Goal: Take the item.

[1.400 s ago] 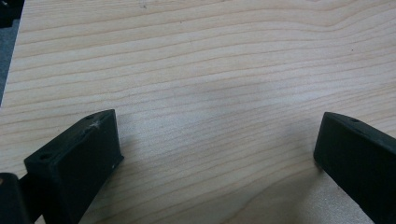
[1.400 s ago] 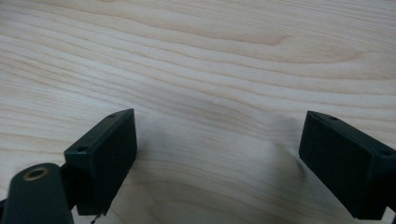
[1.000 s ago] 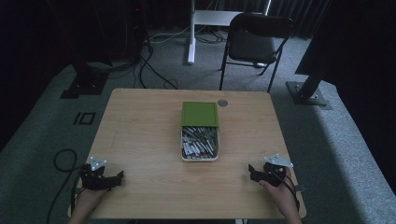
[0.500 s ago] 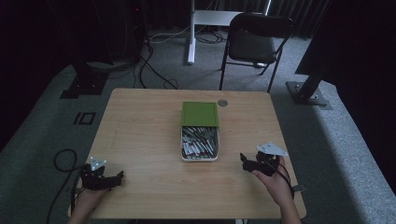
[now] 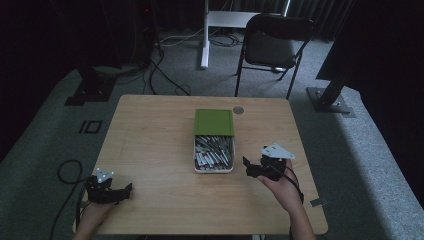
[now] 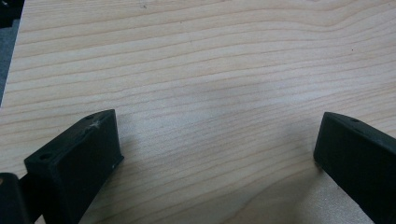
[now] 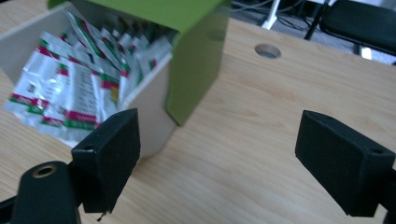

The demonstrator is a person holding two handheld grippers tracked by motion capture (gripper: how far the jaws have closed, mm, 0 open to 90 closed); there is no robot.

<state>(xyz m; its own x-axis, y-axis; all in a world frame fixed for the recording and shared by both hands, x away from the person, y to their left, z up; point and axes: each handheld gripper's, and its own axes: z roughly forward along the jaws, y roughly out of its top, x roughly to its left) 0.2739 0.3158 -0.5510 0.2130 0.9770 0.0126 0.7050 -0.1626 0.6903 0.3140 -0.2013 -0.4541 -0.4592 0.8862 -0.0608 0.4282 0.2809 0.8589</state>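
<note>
Beside the box (image 5: pixel 214 146), right gripper (image 5: pixel 256 167) nearer.

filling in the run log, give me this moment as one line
left gripper: open, on bare table | right gripper: open, beside box | box: green lid slid back, packets exposed

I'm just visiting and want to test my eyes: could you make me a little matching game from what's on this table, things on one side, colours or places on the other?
Things:
1. lid
2. packets
3. left tool
4. round hole

Places or states:
A. near corner of the table, open over bare wood
B. green, covering the far half of the box
C. in the tabletop, beyond the box
D. white with red and green, heaped in the box

Pairs: 1-B, 2-D, 3-A, 4-C
</note>
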